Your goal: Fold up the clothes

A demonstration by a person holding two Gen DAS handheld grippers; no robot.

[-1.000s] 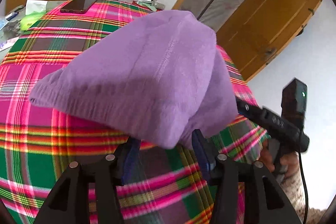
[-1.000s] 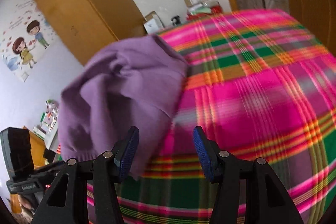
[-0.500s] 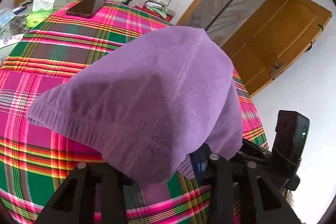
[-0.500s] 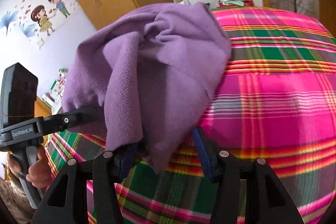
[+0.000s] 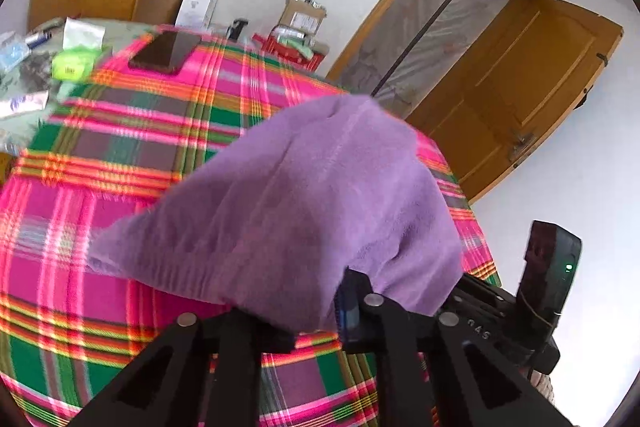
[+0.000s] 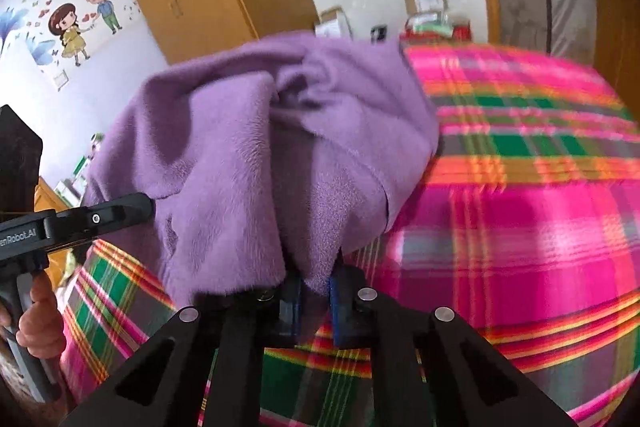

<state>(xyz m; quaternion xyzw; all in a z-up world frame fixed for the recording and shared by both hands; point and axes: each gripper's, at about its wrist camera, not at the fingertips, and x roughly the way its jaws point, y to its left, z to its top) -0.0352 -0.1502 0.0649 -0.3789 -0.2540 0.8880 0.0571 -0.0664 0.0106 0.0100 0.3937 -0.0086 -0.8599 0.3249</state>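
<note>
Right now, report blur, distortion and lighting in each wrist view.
Left wrist view: fisheye bends the door frame; plaid cloth smeared by motion at left; purple garment soft, evenly daylit. Right wrist view: plaid cloth streaked with blur at right; garment's nap is sharper; folds shaded above the right gripper; dark vignette in corners.

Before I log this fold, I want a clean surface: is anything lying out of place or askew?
One thing: a dark phone lies on the plaid cloth at its far corner, on the folding surface. The purple garment hangs bunched between both grippers, whose jaws are closing on it. Nothing looks spilled or damaged.
</note>
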